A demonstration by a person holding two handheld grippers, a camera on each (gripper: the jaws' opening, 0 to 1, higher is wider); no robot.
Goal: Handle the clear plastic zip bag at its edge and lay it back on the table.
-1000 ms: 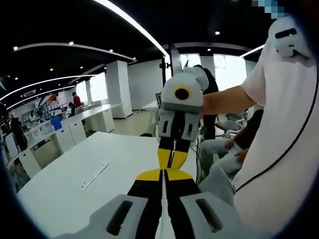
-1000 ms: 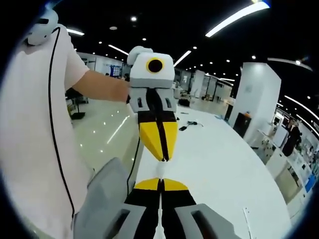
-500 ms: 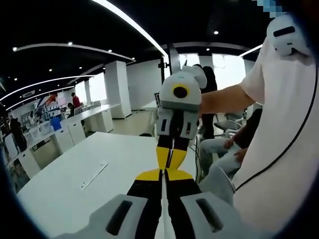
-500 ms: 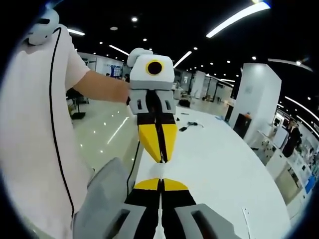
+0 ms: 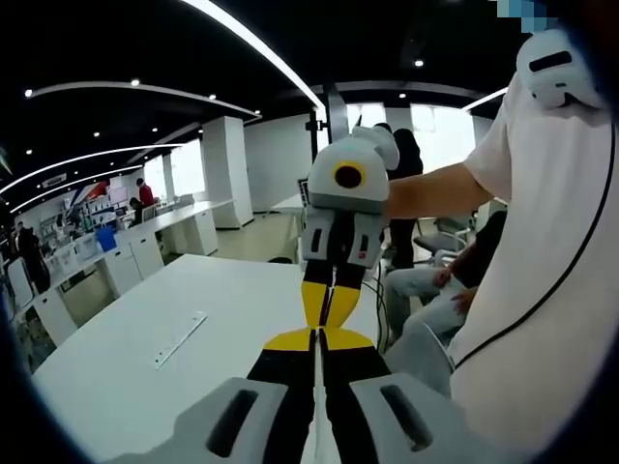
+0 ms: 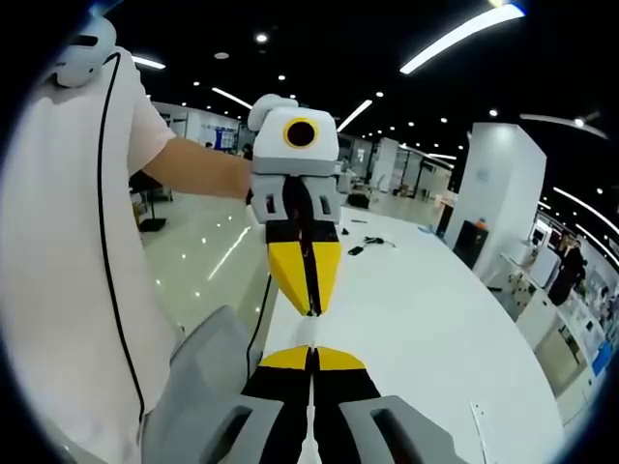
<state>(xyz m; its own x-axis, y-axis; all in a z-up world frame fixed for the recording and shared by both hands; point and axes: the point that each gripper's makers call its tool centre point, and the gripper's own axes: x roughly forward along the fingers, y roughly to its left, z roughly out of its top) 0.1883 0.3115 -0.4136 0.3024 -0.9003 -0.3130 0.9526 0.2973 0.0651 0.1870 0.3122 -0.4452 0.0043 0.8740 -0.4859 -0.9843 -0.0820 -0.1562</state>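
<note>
My left gripper (image 5: 317,334) and right gripper (image 6: 311,350) meet tip to tip high above the long white table (image 5: 126,377). Both have their yellow-tipped jaws pressed together. In the left gripper view the right gripper (image 5: 325,323) points down at my tips, held by a bare forearm. In the right gripper view the left gripper (image 6: 310,311) hangs the same way. The clear plastic zip bag (image 6: 311,332) shows as a thin pale sliver pinched between the facing tips. The rest of it is too transparent to make out.
The person's white shirt (image 5: 551,290) fills one side of each view. A flat white strip (image 5: 181,340) lies on the table. Dark cables (image 6: 363,242) lie farther along the table (image 6: 435,319). Someone sits beside the table (image 5: 435,290), with desks and pillars beyond.
The facing gripper has drifted a little sideways in each view. Both stay shut, tip to tip.
</note>
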